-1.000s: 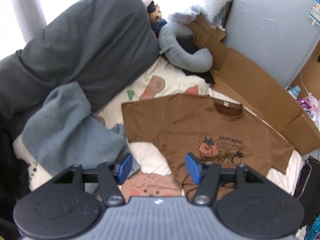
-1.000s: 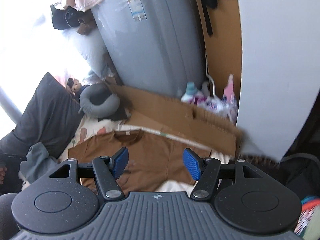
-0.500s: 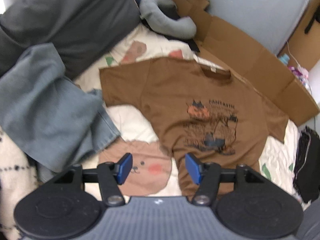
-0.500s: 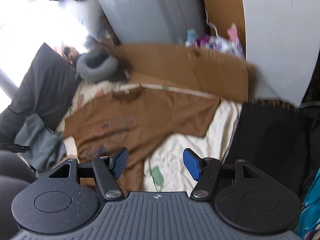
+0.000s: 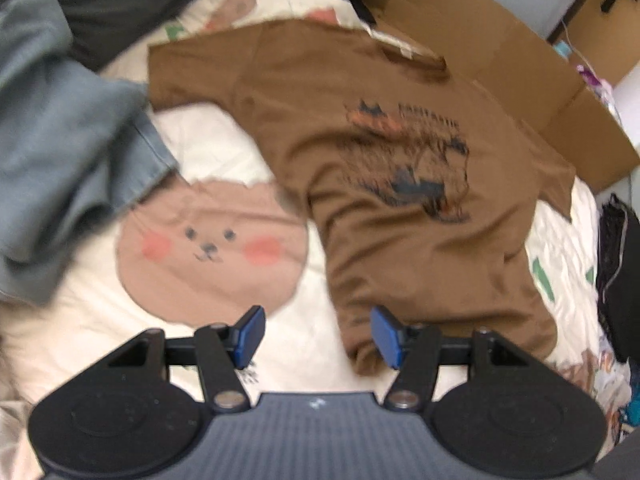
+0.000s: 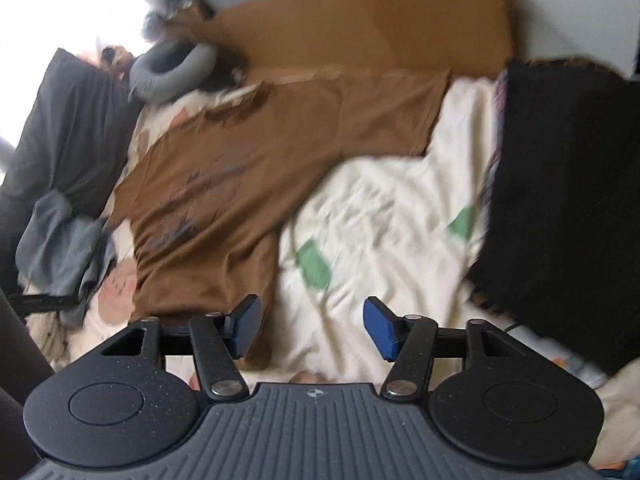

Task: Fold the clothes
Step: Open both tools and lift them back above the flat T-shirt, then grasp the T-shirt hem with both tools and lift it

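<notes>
Both tongs have dropped toward the bed within the last second. The left tongs [image 5: 318, 334] stand wide and empty over the bottom hem of the brown printed cotton T-shirt [image 5: 400, 184]; the right tongs [image 6: 312, 328], their jaws just narrowed a little, are still apart with nothing between them, beside the hem's other corner. The shirt lies flat on the cream cartoon-print bedsheet [image 6: 380, 216], unfolded, so folding has likely not begun. Farther off, flattened brown cardboard [image 6: 360, 24]; no container's contents are visible.

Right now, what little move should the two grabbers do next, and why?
Probably lower a bit more and pinch the bottom hem. The brown T-shirt lies flat on the bedspread. The left gripper and right gripper are open, empty, each at a bottom corner; the right's jaws have just been closing.
</notes>
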The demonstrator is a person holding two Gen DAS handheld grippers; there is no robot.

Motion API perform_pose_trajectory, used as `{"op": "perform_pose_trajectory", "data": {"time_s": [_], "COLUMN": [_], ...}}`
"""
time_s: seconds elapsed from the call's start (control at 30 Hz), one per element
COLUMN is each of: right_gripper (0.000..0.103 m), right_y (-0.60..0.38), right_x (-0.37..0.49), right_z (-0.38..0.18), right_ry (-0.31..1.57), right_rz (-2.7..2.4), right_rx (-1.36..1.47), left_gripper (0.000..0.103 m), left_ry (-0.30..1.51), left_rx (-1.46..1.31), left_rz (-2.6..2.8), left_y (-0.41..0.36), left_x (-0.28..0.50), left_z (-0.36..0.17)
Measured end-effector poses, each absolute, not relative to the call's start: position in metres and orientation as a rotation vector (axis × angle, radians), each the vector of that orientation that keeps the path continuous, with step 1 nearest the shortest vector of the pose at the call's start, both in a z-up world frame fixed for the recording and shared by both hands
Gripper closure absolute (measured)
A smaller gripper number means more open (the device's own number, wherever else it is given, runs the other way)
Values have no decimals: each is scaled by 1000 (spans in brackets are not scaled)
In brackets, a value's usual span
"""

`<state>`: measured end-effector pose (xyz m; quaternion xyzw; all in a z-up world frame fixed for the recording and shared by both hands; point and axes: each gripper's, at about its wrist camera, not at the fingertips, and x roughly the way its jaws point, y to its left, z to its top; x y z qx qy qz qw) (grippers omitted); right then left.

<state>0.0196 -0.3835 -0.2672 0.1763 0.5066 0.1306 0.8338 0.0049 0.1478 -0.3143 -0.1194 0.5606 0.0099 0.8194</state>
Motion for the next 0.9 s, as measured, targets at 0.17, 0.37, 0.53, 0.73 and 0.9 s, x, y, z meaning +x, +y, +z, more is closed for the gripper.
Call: {"op": "perform_pose_trajectory", "data": {"time_s": [0.17, 0.37, 0.53, 0.73, 0.9], "right_gripper": [44, 44, 43, 42, 44], "right_y": [-355, -325, -301, -270, -248], "right_x": [20, 25, 37, 54, 67], "right_z": [-312, -349, -369, -386, -401], "right_ry": [1142, 1198, 1222, 1246, 1267], "right_rz": [335, 400, 455, 524, 557], "right_rx": [388, 369, 344, 326, 314], "left_gripper": [41, 41, 42, 58, 74], "left_ry": [1243, 1280, 1287, 1288, 1273], "left_rx": [-298, -307, -329, -359, -372], "left_rz": [11, -11, -6, 2, 6], "left_y": [135, 117, 108, 106, 109], "left_x": [2, 4, 8, 14, 15], "left_z": [-346, -376, -392, -401, -402]}}
